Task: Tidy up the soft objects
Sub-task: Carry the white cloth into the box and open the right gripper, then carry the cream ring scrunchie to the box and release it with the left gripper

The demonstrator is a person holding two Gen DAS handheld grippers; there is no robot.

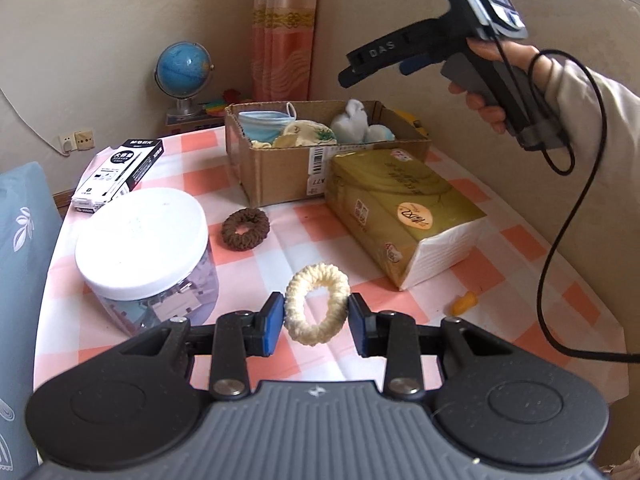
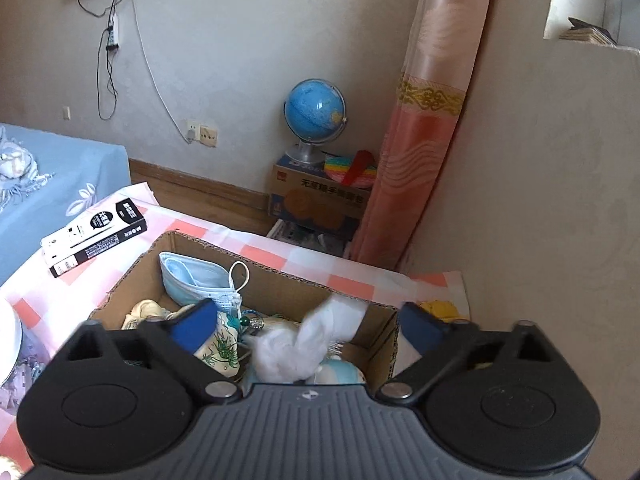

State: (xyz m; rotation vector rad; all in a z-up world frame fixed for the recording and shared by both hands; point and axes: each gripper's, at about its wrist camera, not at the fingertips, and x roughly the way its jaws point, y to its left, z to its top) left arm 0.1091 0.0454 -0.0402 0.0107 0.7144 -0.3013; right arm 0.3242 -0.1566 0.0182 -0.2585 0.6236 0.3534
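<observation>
Left wrist view: the cream knitted scrunchie (image 1: 317,303) stands upright between the blue pads (image 1: 274,322) of the left gripper (image 1: 318,322), pinched from both sides and lifted off the checked tablecloth (image 1: 280,248). The jaws are drawn in close on it.

Landmark: the open cardboard box (image 1: 280,168) at the far side of the table. The held scrunchie is well in front of the box, nearer the camera. A brown scrunchie (image 1: 245,228) lies flat on the cloth just in front of the box's near wall. A gold pack of tissues (image 1: 396,204) lies touching the box's front right corner and extends toward the camera. A clear jar with a white lid (image 1: 142,240) stands to the front left of the box; a black-and-white carton (image 1: 120,176) lies to its left. A small orange object (image 1: 464,305), too small to identify, lies on the cloth beyond the tissue pack.

Inside the box: a blue face mask (image 1: 264,126), cream printed fabric (image 1: 308,134) and a white fabric bundle (image 1: 352,120).

The right gripper (image 1: 372,68) hangs above the box, held in a hand (image 1: 496,80). Right wrist view: its jaws are spread wide with nothing clamped, the white bundle (image 2: 304,344) lying in the box (image 2: 132,280) below them. A globe (image 2: 315,110) stands behind the box, by the curtain (image 2: 424,120).
</observation>
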